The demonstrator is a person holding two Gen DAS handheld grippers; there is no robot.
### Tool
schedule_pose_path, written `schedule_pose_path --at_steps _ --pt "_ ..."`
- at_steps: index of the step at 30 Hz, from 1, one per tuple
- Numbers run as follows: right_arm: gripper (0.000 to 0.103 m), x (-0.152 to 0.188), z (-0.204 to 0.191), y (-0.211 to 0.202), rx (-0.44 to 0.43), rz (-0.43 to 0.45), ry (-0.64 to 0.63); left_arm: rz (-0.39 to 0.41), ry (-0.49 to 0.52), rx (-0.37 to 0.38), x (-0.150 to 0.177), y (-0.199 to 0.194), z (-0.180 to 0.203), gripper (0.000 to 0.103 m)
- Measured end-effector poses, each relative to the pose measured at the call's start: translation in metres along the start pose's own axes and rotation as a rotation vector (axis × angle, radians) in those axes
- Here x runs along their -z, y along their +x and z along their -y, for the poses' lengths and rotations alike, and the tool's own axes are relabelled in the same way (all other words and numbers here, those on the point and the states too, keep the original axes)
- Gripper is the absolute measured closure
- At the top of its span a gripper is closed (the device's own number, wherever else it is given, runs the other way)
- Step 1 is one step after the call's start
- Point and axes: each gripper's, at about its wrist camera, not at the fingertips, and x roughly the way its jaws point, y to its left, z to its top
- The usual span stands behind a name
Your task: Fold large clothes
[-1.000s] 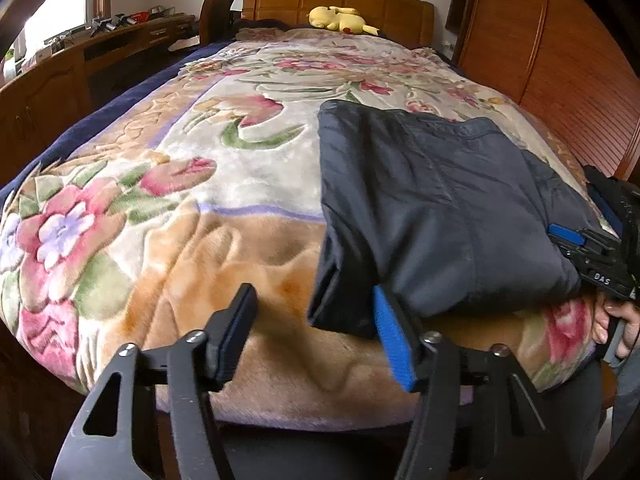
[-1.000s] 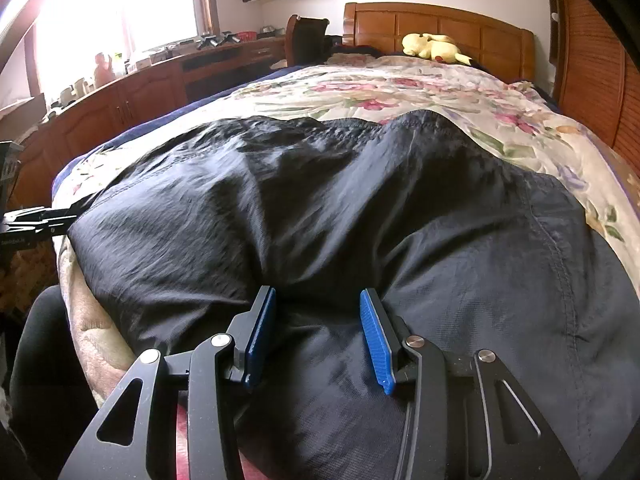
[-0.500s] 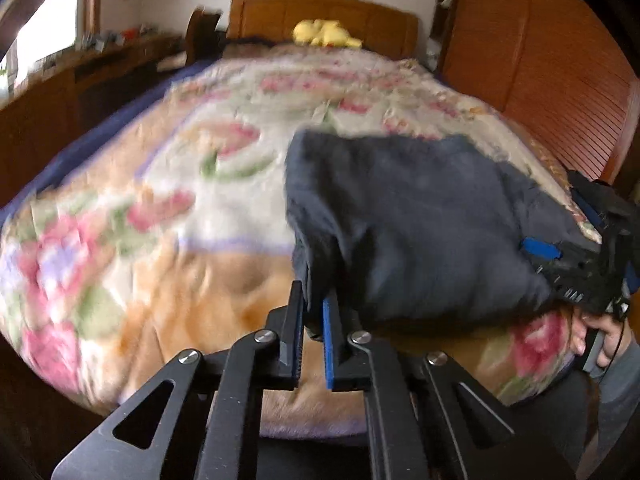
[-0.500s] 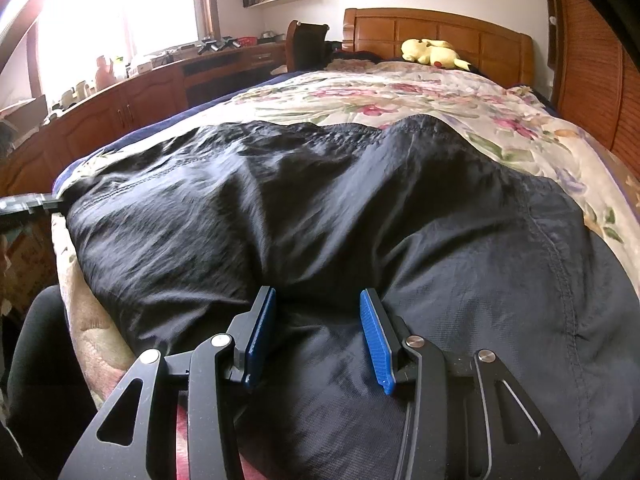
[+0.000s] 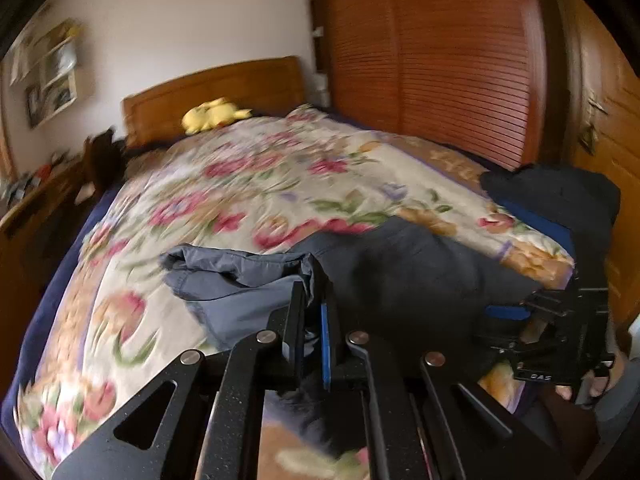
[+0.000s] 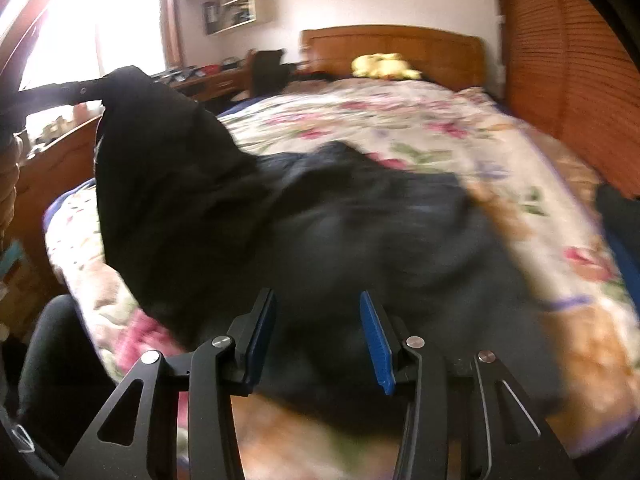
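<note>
At the near end of the bed's floral blanket (image 5: 280, 184), the dark navy, thin-fabric garment (image 5: 400, 272) lies bunched. The left gripper (image 5: 312, 320) has its blue-padded jaws clamped on the garment's left edge, raised off the blanket, its paler grey underside showing. The right gripper (image 6: 318, 336) holds its jaws apart around a fold at the near right edge; whether the pads press it I cannot tell. A yellow plush toy (image 6: 384, 66) sits far off by the wooden headboard (image 6: 392, 48).
</note>
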Motion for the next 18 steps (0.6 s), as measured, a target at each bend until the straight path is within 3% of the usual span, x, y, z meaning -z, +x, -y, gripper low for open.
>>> schedule_pose_path --at_steps 10,15,18 --pt "0.058 0.034 0.084 -0.057 0.189 0.005 0.044 -0.019 0.126 0.167 -0.039 0.051 0.109 0.097" --pt "0.058 0.047 0.101 -0.074 0.247 -0.005 0.059 -0.077 0.154 0.216 -0.043 0.082 0.154 0.097" --pt "0.058 0.052 0.103 -0.084 0.231 -0.008 0.08 -0.12 0.152 0.23 -0.035 0.103 0.166 0.097"
